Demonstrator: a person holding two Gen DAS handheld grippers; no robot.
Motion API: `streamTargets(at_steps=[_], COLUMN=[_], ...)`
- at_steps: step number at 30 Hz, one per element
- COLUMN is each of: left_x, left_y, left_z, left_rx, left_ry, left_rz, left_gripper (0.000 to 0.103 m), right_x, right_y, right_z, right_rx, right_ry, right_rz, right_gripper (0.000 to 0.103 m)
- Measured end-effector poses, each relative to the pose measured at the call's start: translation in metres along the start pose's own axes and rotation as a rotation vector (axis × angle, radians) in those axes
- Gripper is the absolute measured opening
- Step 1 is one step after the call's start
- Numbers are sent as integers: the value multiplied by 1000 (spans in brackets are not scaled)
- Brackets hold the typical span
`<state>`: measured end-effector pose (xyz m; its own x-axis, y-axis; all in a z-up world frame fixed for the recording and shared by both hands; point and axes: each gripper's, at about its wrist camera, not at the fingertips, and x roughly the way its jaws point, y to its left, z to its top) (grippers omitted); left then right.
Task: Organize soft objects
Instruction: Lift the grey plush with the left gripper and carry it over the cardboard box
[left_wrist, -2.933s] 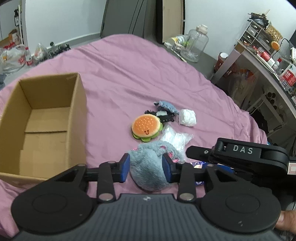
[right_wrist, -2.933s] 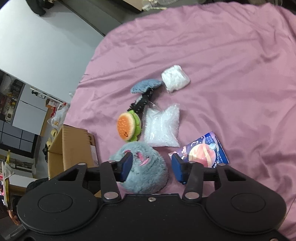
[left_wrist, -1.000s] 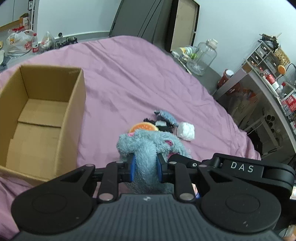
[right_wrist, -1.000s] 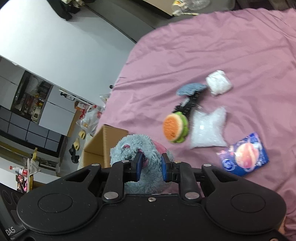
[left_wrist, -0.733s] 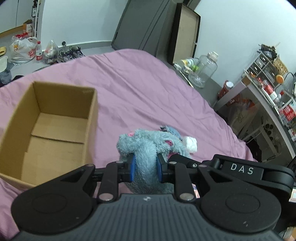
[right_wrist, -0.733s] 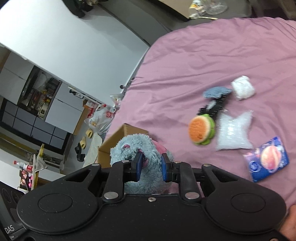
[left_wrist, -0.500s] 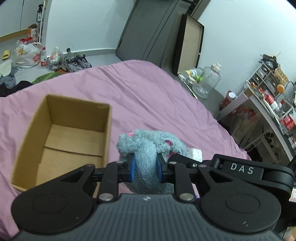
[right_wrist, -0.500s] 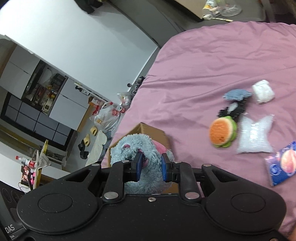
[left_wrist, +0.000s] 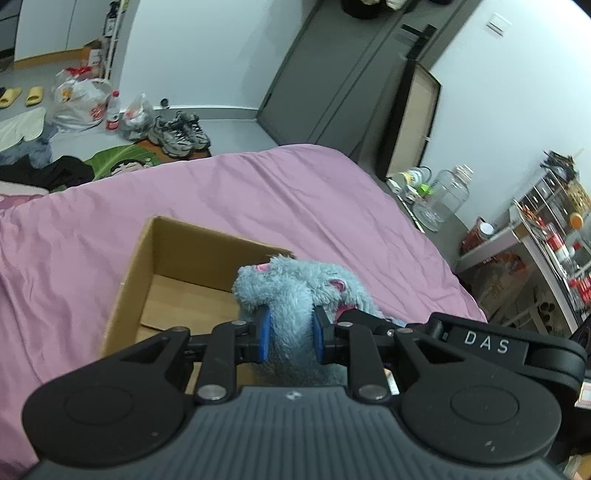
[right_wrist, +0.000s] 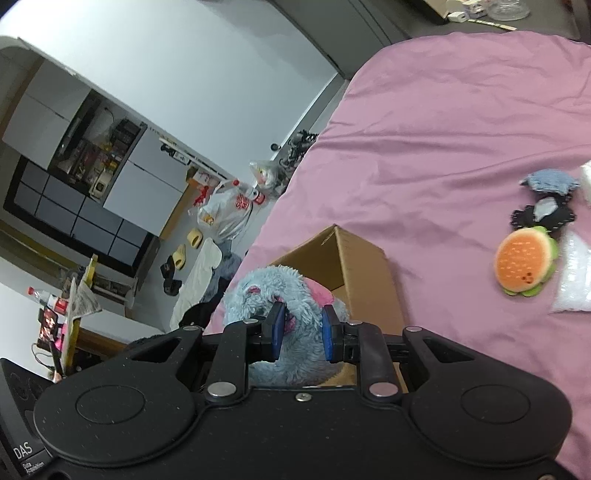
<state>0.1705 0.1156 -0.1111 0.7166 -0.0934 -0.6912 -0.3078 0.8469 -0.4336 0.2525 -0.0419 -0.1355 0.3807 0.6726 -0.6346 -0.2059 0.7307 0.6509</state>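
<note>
A fluffy grey-blue plush toy with pink patches hangs in the air, pinched from two sides. My left gripper is shut on its fur, and my right gripper is shut on the same plush toy. The toy hangs over the near right corner of an open cardboard box, whose bare floor shows beneath it. In the right wrist view the cardboard box lies just behind the toy. A burger plush lies on the pink bedspread to the right.
Beside the burger lie a black and grey soft toy, a blue-grey fabric piece and a clear plastic bag. Shoes and bags sit on the floor beyond the bed. A cluttered shelf stands at right.
Both grippers have carried the plush toy leftward from the bedspread until it hangs over the box. The burger and the other items have slid toward the right edge of the right wrist view.
</note>
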Motion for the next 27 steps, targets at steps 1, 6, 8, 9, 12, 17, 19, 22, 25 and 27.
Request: streamTargets(at_steps=[1,6,8,9,12,17,19,22,25,27], left_x=[2,9,11,13,18,29,34,41,46,49], left_y=[5,28,35,38,52,71,77,82,85,87], left_z=[1,8,11,12,15,18,18,18,18,18], left_rx=[-8,-38,-45,-50,-75,-110,-119,-126,-139,-147], left_ry=[0,-3,-6,-8,-8,4,11,22,27,28], left_rz=[1,-5,-3,-1,4,17,24,36,47,58], left_gripper=[21,22,22,22,22,22,22,22,22,21], right_x=[4,23,31,36,46,62,65,66,64,61], right_y=[2,11,14,15,18,22,22,19,19,18], right_z=[1,0,0,-1,-2,-4,-5,-4,-4,-4], right_rx=[-1,-15,-20,-22,-34,-60,-64,-65,-66,-63], right_ry=[5,23,33,39,54,75,84,87,83,81], right_rz=[0,4,1,-1,-8,-31,-36,-35,-31,-32], right_gripper=[21,21,21,22,23,27,30,32,34,37])
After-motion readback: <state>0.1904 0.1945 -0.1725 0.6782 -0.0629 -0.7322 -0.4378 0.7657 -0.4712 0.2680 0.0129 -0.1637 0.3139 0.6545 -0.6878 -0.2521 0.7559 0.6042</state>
